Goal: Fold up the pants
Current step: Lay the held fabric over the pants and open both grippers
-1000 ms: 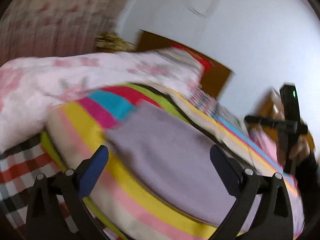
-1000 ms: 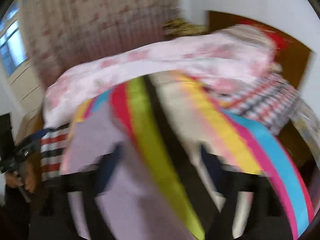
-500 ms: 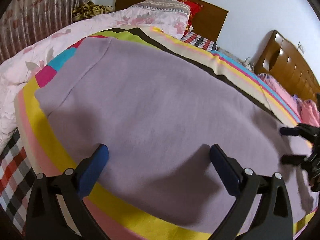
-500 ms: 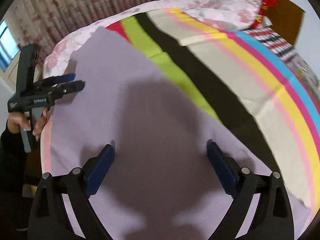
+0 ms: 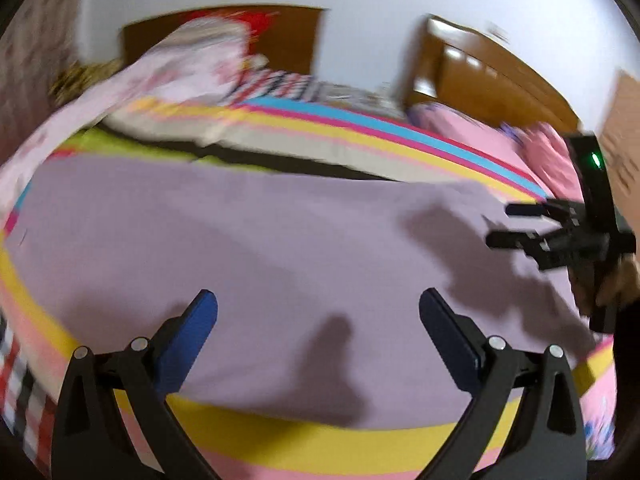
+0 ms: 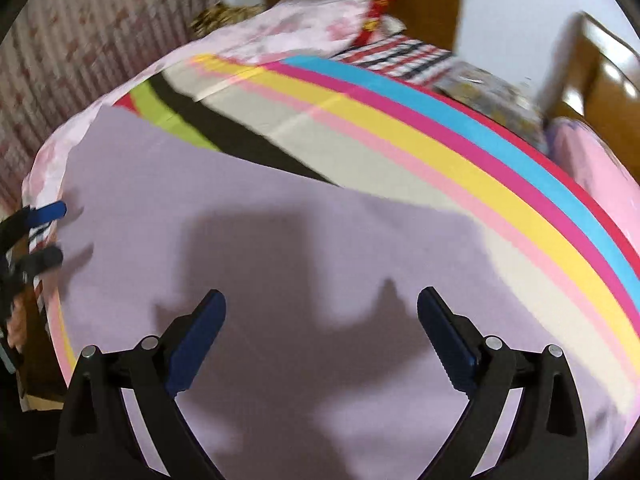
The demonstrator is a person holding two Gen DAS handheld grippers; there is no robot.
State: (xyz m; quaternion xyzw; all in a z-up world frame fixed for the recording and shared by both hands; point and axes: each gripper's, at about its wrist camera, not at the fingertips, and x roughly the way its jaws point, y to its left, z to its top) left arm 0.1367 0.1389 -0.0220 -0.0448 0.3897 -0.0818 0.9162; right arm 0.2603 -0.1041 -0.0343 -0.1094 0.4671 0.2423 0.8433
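Hovering – left gripper [image 5: 318,306] apart | right gripper [image 6: 322,308] apart | pants [image 6: 280,264] flat, near edge seemingly free

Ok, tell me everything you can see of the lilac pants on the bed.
The lilac pants are a plain pale purple garment of soft, matte cloth, no print or trim that shows. They lie spread flat and fairly smooth over the striped bedspread, which they rest on. Waistband and leg ends cannot be told apart in these blurred views. Shadows of both tools fall across them. The left gripper and right gripper hover open above the cloth, gripping none of it.
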